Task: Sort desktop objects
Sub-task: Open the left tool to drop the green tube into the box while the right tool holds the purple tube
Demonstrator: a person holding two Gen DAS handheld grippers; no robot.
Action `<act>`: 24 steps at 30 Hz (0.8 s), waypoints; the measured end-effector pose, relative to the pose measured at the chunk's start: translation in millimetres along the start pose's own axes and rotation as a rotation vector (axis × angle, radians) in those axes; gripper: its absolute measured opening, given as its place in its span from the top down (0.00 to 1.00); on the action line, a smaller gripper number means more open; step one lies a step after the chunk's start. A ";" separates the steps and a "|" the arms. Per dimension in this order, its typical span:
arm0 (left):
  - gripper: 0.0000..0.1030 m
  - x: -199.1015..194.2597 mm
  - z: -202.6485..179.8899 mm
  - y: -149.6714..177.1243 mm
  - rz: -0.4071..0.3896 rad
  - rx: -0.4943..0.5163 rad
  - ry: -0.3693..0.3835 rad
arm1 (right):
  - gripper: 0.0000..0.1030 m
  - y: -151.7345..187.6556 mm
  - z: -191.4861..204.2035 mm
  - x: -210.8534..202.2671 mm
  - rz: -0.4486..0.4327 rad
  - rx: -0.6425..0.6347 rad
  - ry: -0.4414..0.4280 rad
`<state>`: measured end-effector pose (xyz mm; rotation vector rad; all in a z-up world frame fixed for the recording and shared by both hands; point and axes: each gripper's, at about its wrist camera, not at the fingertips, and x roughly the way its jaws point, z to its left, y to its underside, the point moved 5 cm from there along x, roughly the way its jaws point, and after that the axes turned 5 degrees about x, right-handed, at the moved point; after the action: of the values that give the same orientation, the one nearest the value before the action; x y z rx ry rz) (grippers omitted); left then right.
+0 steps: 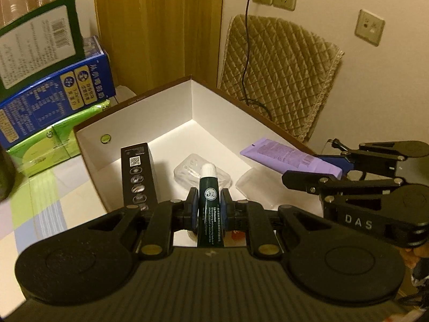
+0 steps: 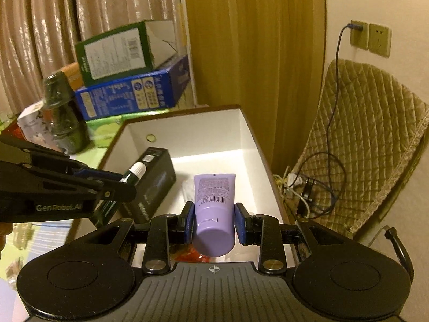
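Your left gripper (image 1: 210,205) is clamped on a small dark green tube (image 1: 210,201) with a white cap, its blue pads pressed against the tube's sides, cap pointing away from you. Your right gripper (image 2: 214,220) is clamped on a lilac tube (image 2: 214,204), cap end toward you and flat crimped end pointing away.

Both tubes hang over the open white box (image 1: 171,107), which sits on the table with its brown rim around it. The green tube is over the near middle of the box; the lilac tube is to its right, close to the box's right wall.

Inside the box, a black carton (image 1: 138,177) stands against the left wall, and a clear plastic tray (image 1: 187,171) lies on the floor just beyond the green tube.

To the far left of the box, a green carton (image 2: 115,53) rests on a blue carton (image 2: 128,94), with a dark bottle (image 2: 63,115) nearer you.
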<state>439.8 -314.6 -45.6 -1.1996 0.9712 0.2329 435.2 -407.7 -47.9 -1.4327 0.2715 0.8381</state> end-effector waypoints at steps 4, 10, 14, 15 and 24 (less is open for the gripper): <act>0.88 27.4 5.3 -6.1 0.051 -0.031 -0.001 | 0.72 -5.5 -6.7 20.5 0.039 0.005 0.005; 0.88 63.7 15.3 -13.6 0.112 -0.077 -0.013 | 0.72 -14.1 -9.9 42.4 0.068 -0.003 0.013; 0.88 81.6 21.5 -14.4 0.148 -0.100 -0.029 | 0.72 -15.7 -9.2 53.5 0.087 -0.003 0.011; 0.88 85.1 23.0 -14.0 0.155 -0.106 -0.032 | 0.73 -15.8 -9.1 55.9 0.092 -0.001 0.008; 0.85 95.6 33.2 -14.1 0.172 -0.115 -0.063 | 0.72 -14.7 -11.3 68.0 0.116 0.003 0.007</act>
<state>522.4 -322.5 -105.3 -1.2065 1.0177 0.4651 495.5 -393.8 -81.6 -1.4278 0.3640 0.9266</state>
